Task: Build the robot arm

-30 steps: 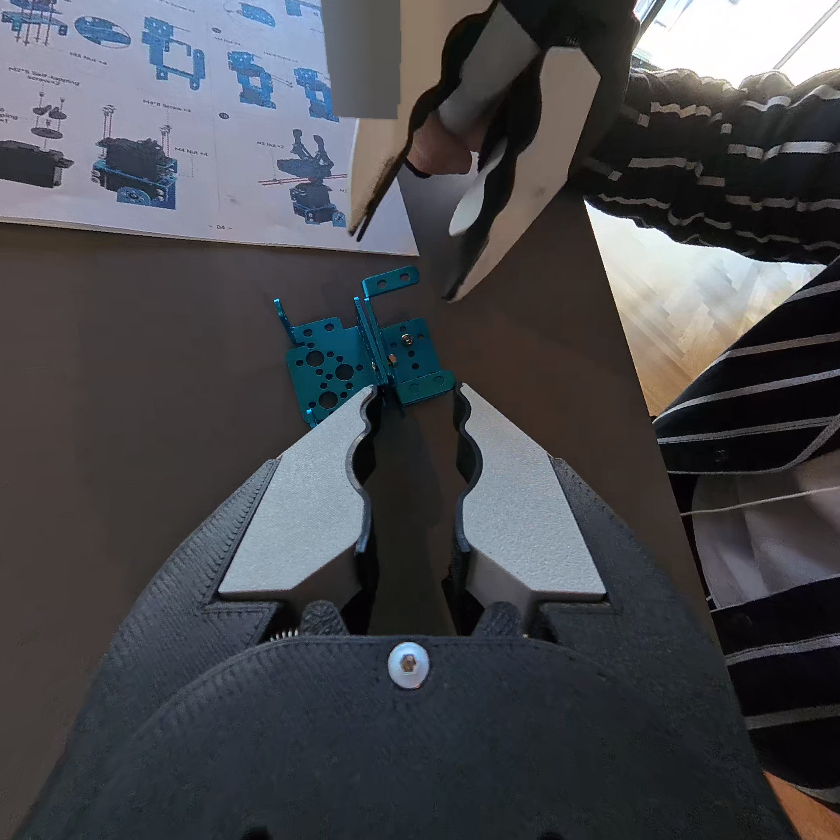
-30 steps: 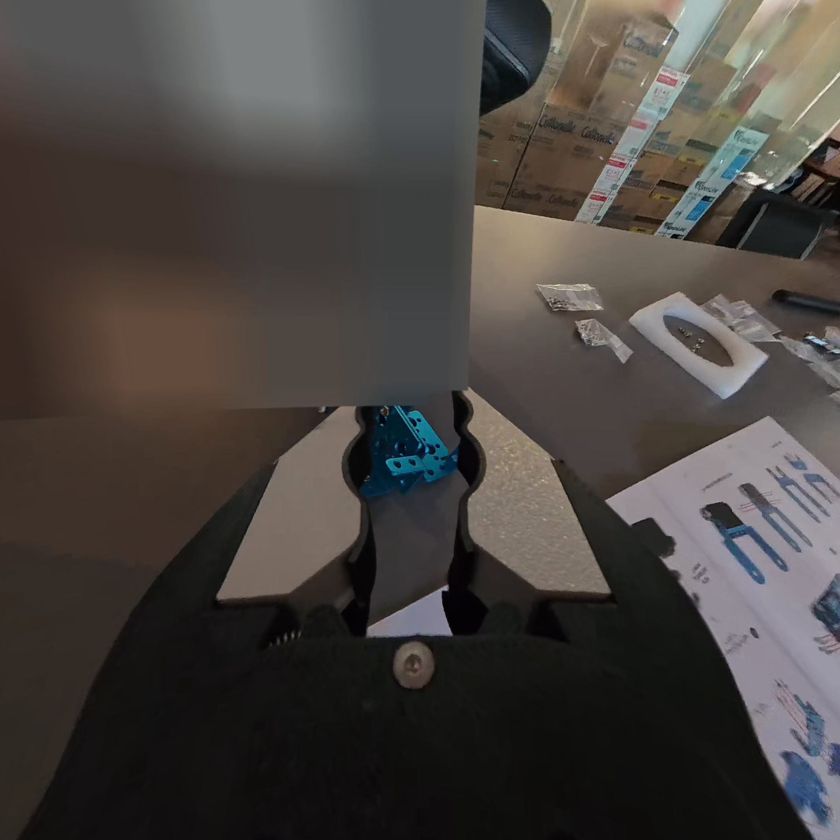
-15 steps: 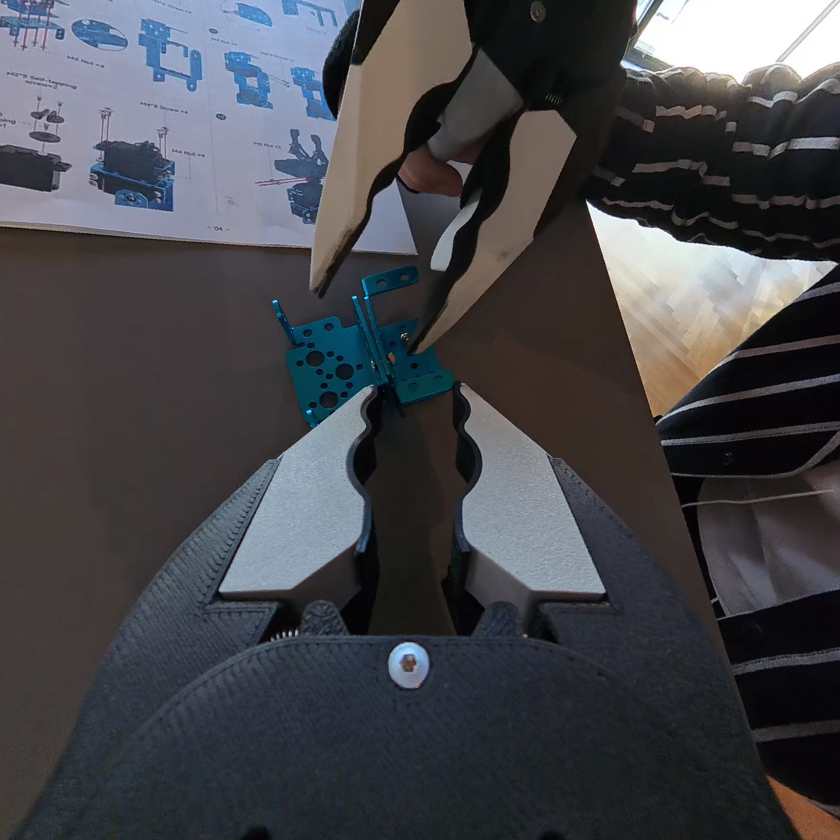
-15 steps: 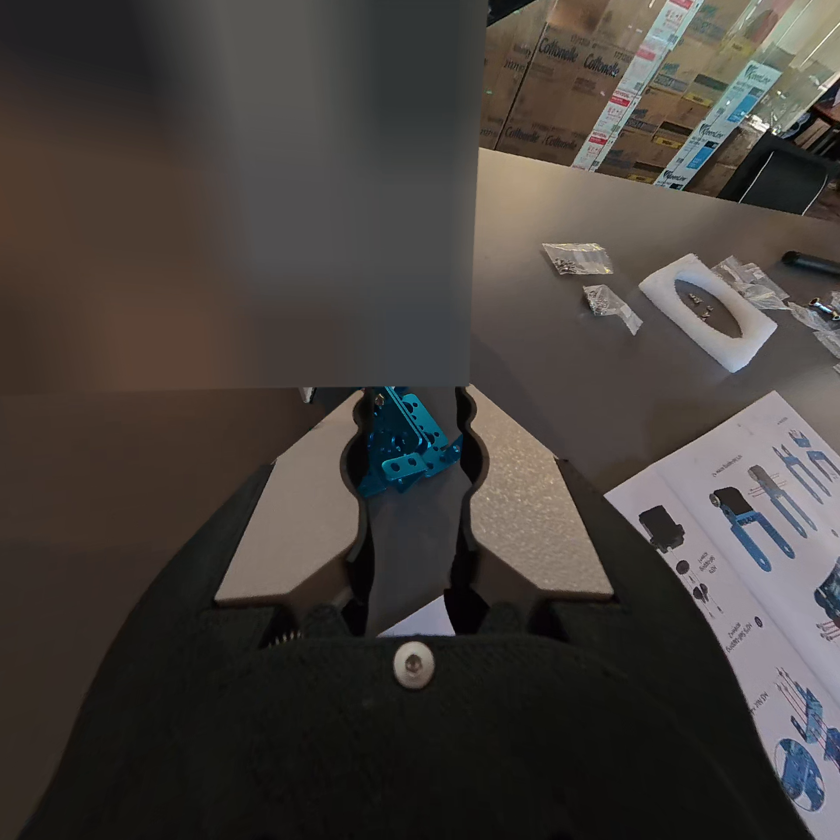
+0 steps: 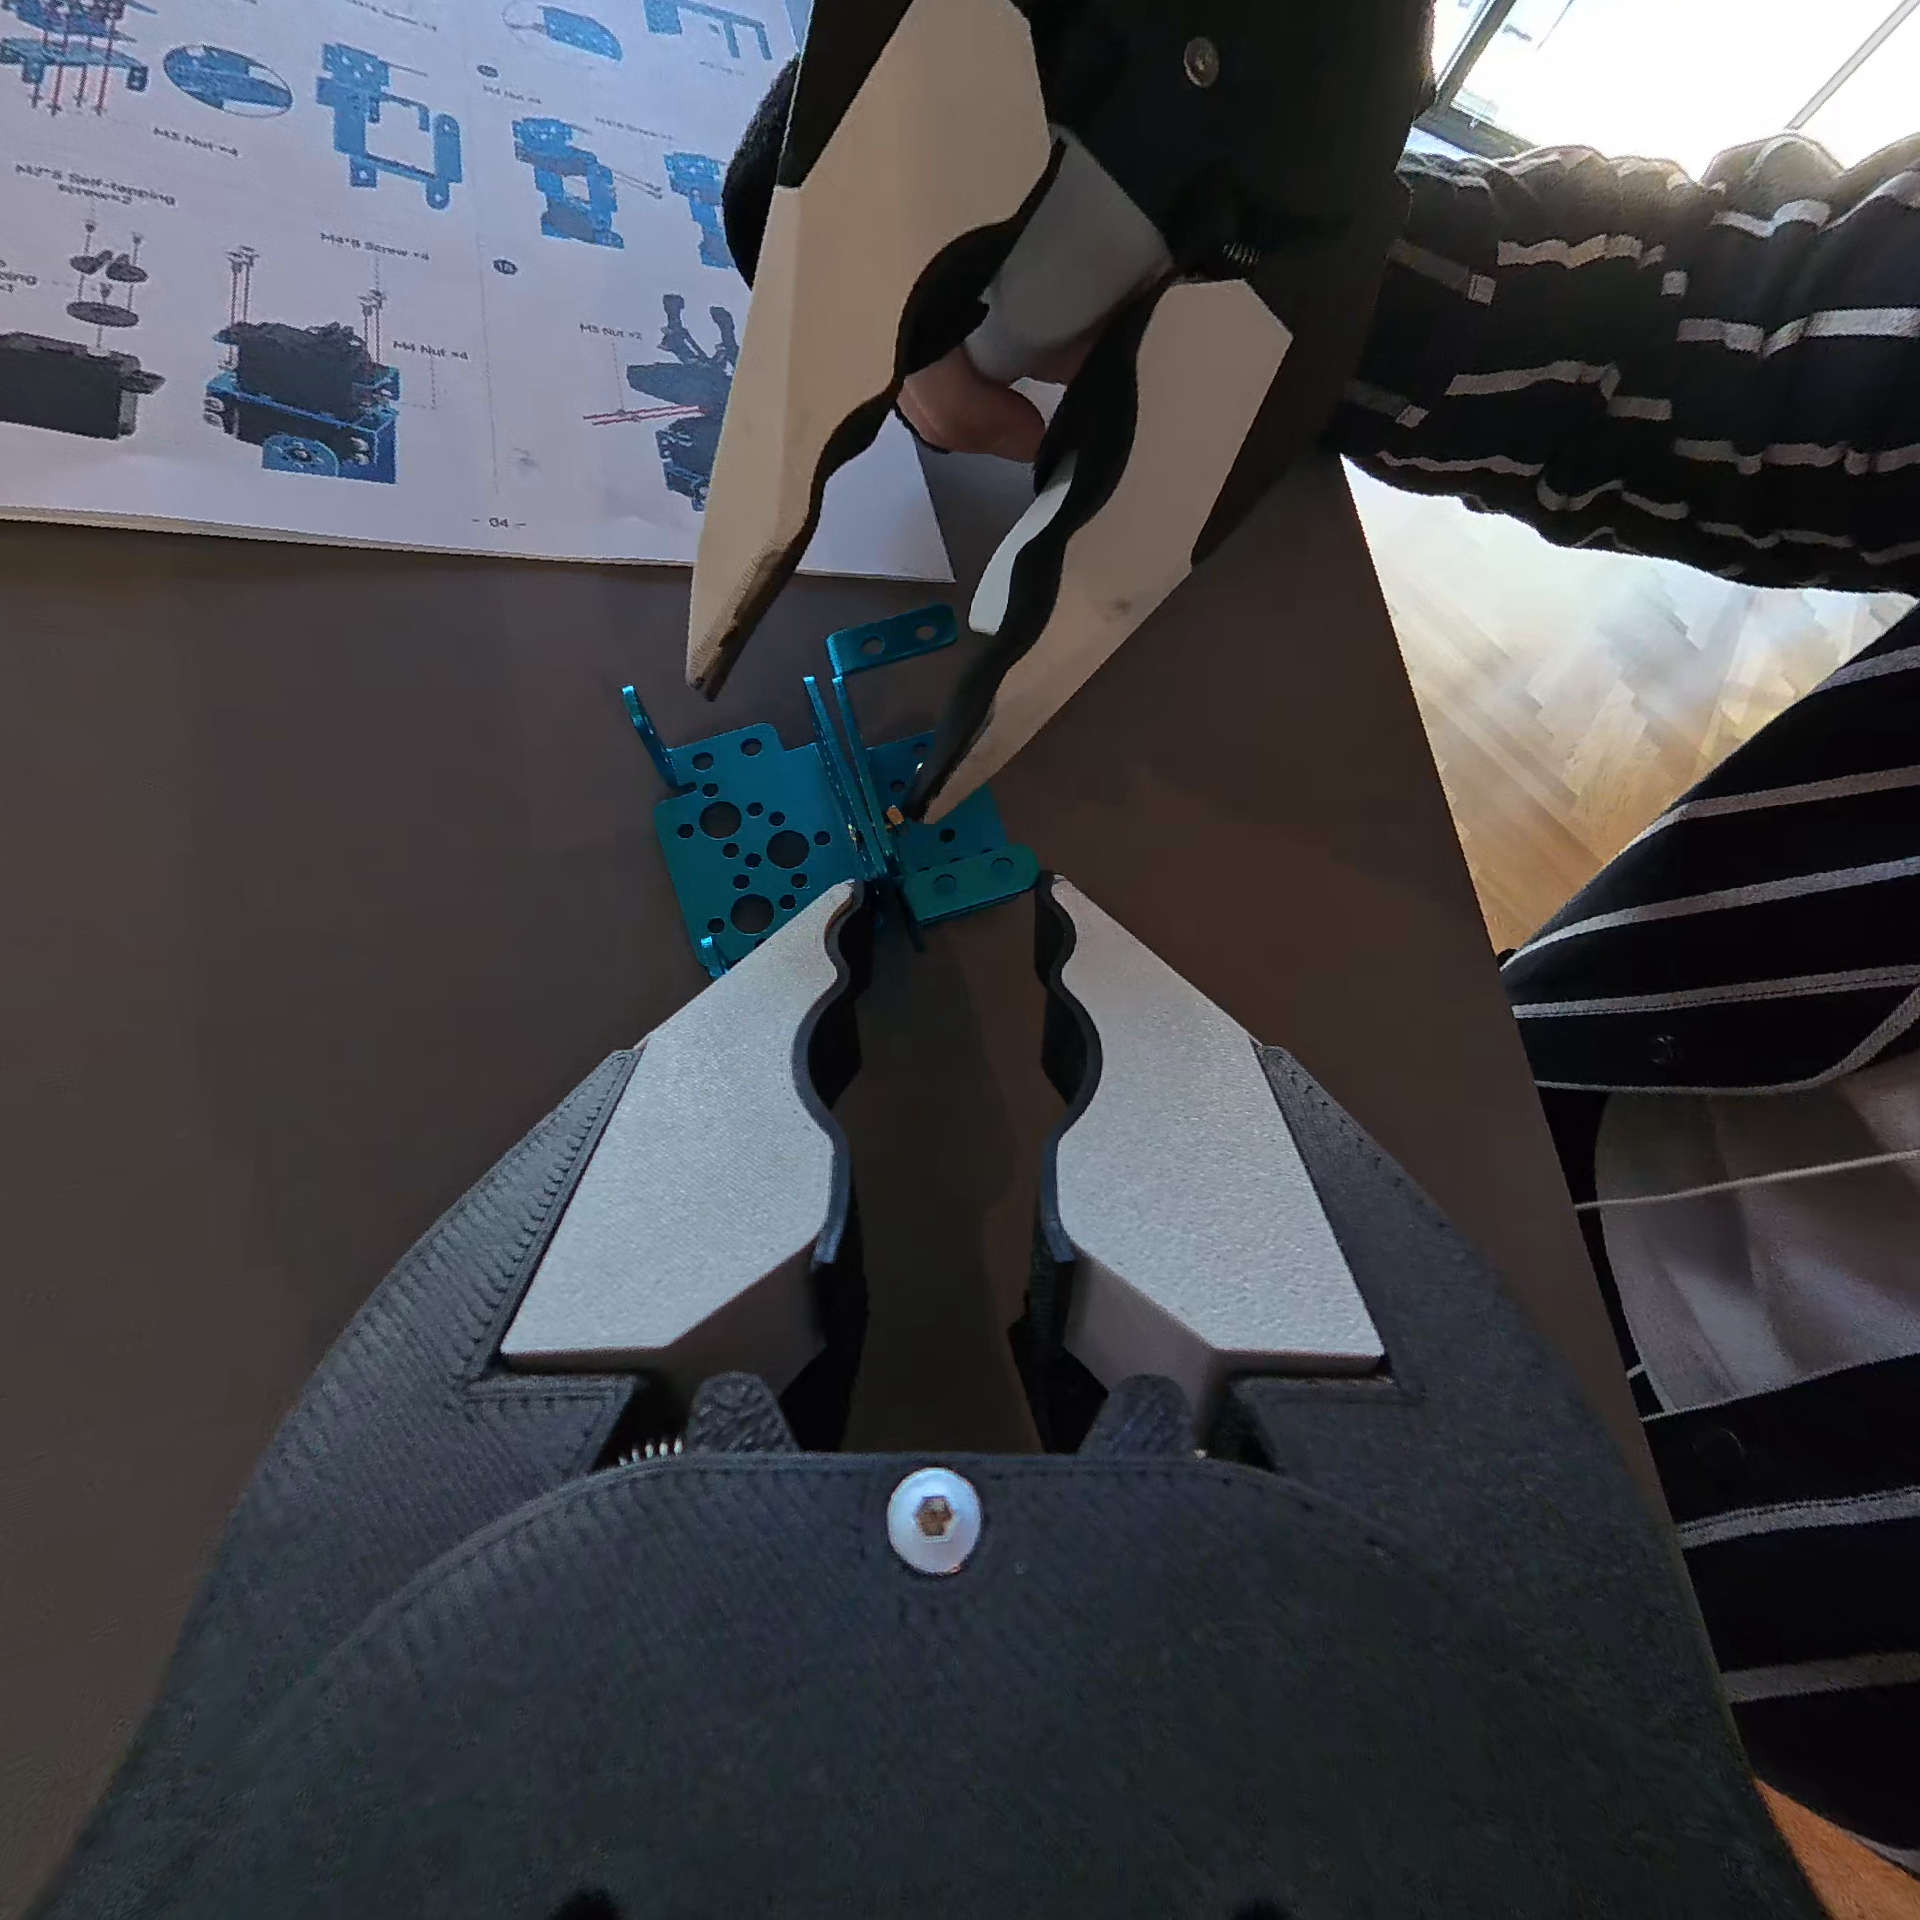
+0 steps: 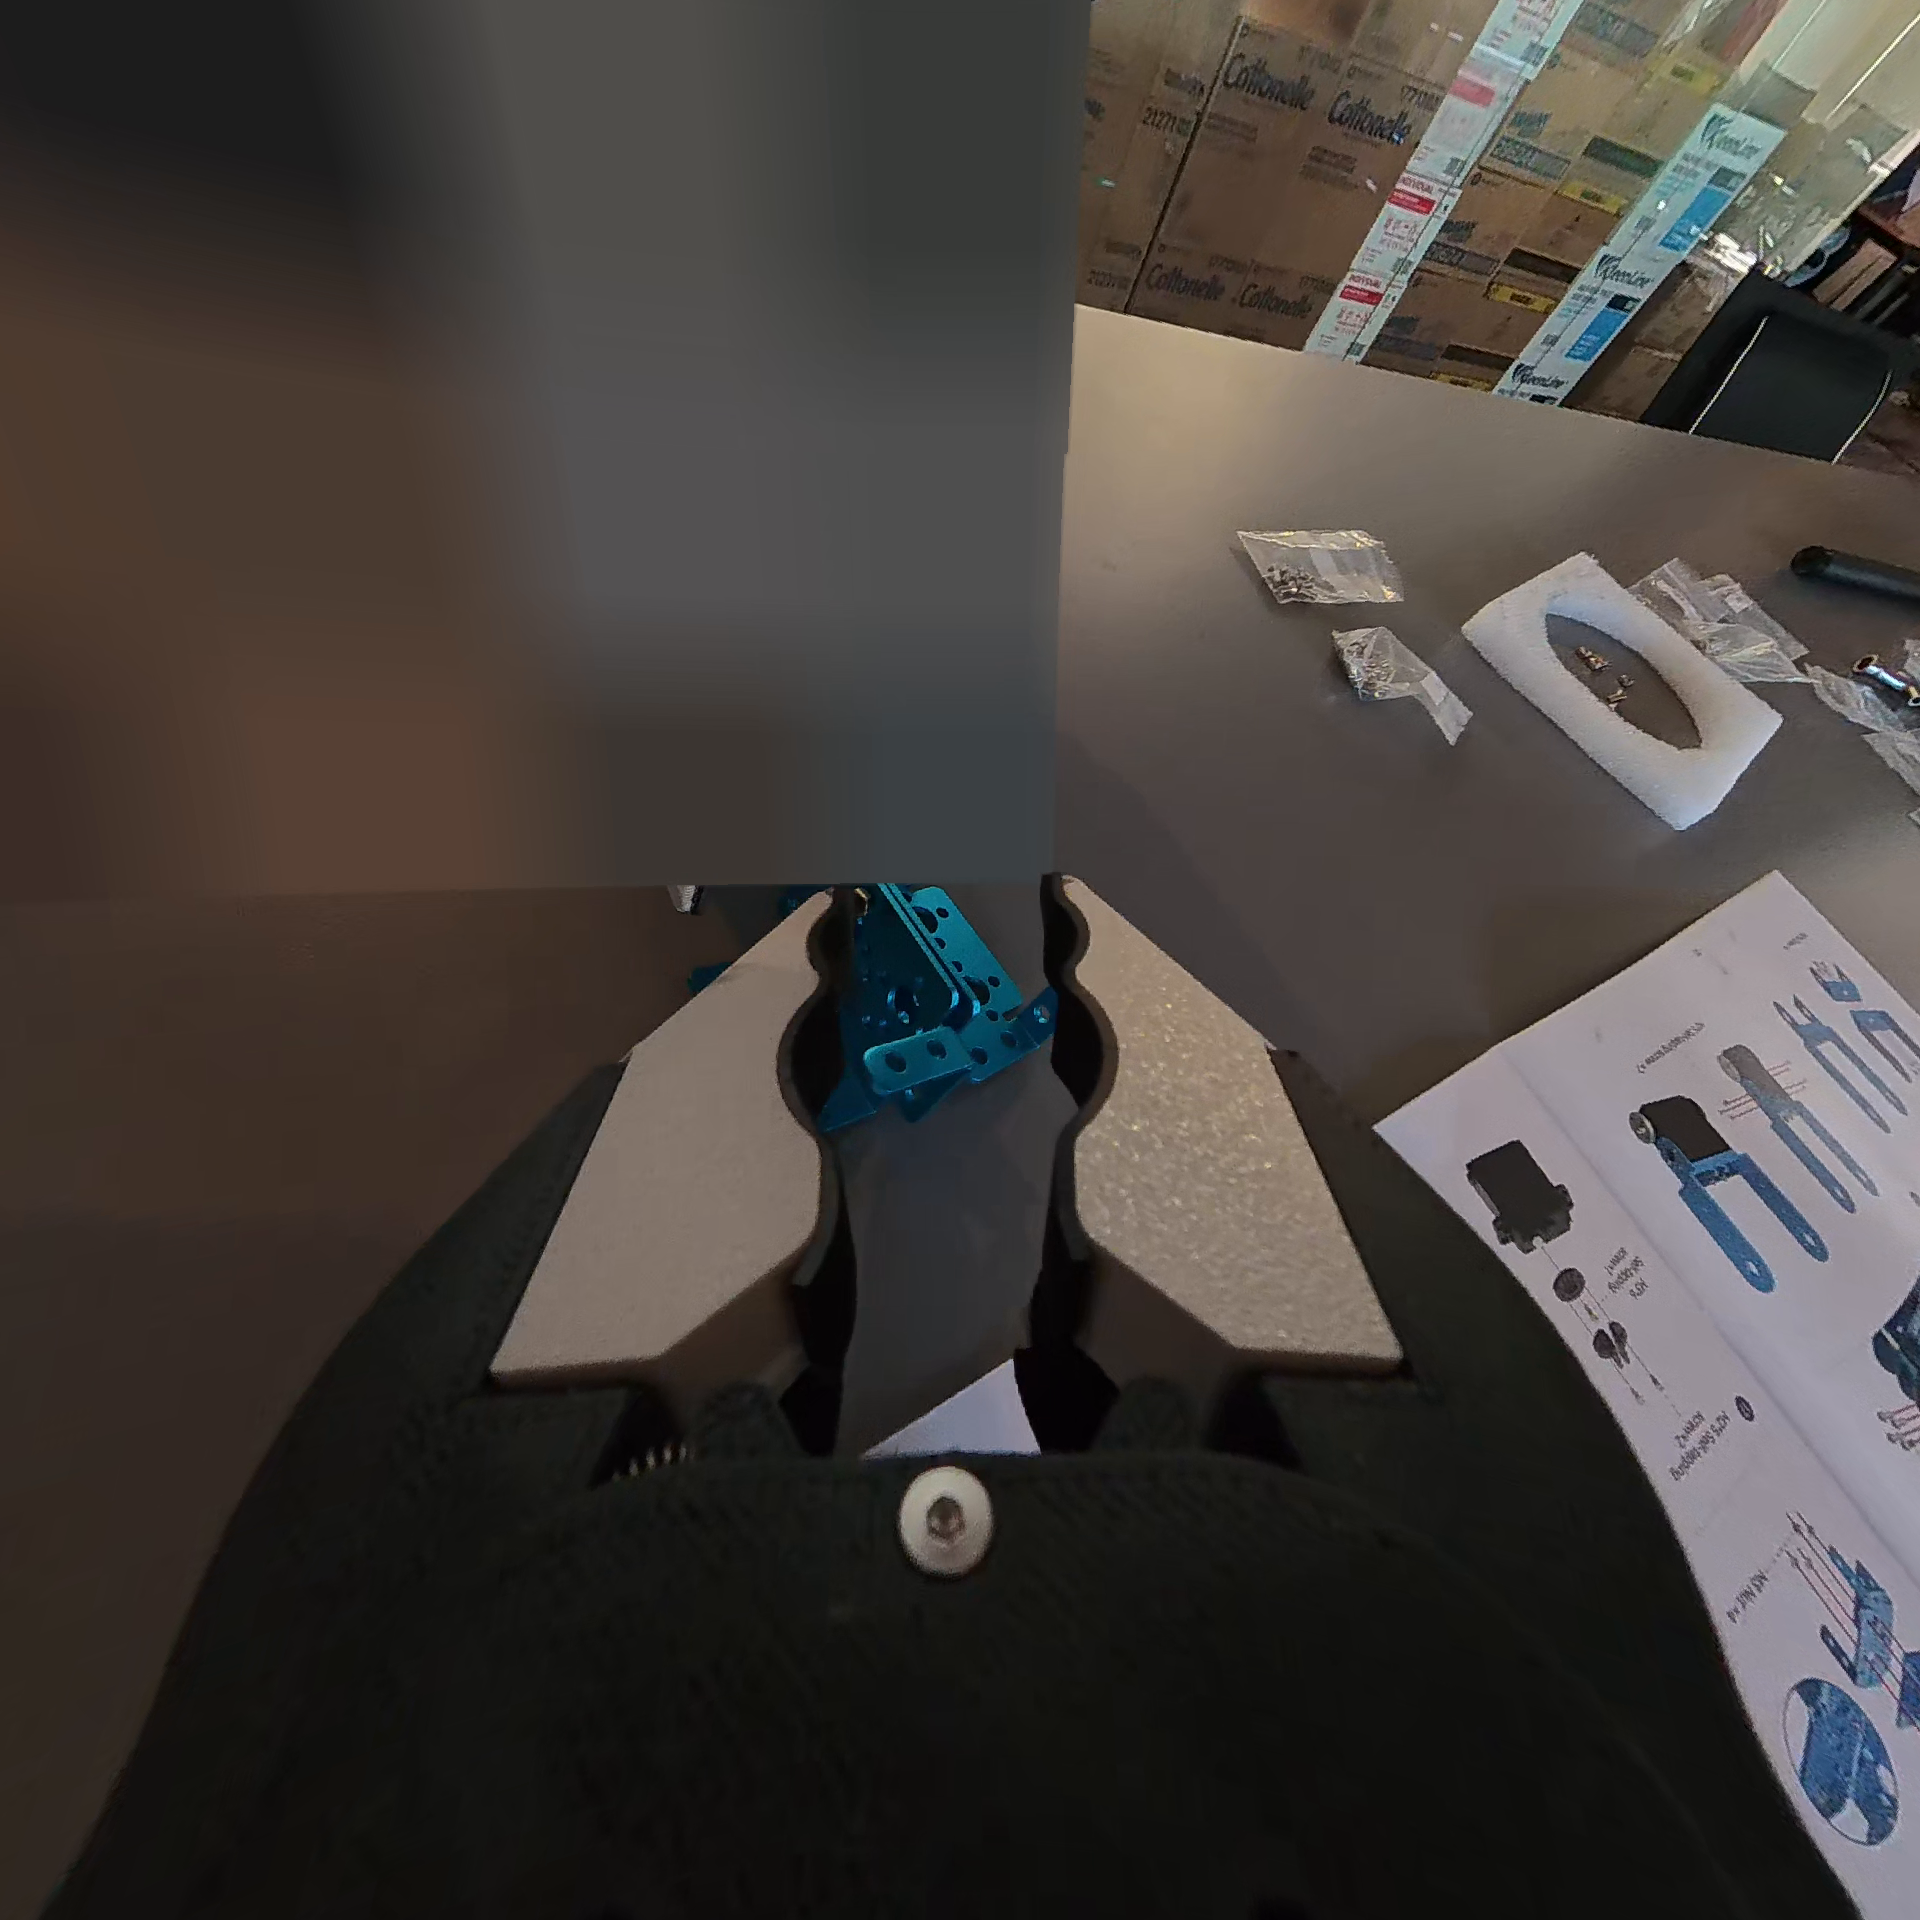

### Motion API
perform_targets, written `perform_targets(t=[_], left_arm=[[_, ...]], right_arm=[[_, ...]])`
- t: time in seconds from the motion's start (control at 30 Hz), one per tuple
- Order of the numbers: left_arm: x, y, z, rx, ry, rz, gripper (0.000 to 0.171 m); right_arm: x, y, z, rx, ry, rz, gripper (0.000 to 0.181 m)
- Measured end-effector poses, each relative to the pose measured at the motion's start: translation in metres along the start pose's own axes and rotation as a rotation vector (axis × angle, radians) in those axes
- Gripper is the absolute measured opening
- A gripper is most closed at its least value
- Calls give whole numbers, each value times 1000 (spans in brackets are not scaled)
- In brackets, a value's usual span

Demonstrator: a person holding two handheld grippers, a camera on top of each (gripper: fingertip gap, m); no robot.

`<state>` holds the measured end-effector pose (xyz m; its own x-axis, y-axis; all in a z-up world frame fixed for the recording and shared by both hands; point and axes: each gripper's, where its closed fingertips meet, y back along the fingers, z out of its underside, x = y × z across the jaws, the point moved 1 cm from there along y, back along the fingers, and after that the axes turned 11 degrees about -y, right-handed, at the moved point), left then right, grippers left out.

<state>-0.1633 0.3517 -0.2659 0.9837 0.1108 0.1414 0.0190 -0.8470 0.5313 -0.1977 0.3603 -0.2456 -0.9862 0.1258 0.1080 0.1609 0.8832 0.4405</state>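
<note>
The blue metal bracket (image 5: 821,831) lies flat on the dark counter (image 5: 312,883), near the counter's edge and just below the paper w/ pics of parts (image 5: 312,260).

Left tool (image 5: 945,894) has its two fingers apart, nothing in them. Its tips sit right at the near side of the bracket; the left tip looks like it touches the plate.

Right tool (image 5: 821,748) comes in from the far side, also apart and holding nothing. One tip rests at the small brass screw (image 5: 896,818) by the bracket's standing rib; the other tip hangs just above the plate, not touching.

In the right wrist view the bracket (image 6: 925,1018) shows between the fingers.

How to do it well, I think: go slow, the piece is thin & slippery. Pinch the standing rib, not the flat plate. Keep the left tool as a stop so the bracket can't slide. Close softly so it won't flip or skid off the edge.

Off to the side: little clear bags of screws (image 6: 1320,566) & a white foam piece (image 6: 1621,686).
</note>
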Motion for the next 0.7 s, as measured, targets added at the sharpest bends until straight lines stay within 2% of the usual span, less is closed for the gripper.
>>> perform_targets(t=[0.7], left_arm=[[0, 0, 0, -1, -1, -1, 30]], right_arm=[[-5, -2, -1, 0, 12, -7, 36]])
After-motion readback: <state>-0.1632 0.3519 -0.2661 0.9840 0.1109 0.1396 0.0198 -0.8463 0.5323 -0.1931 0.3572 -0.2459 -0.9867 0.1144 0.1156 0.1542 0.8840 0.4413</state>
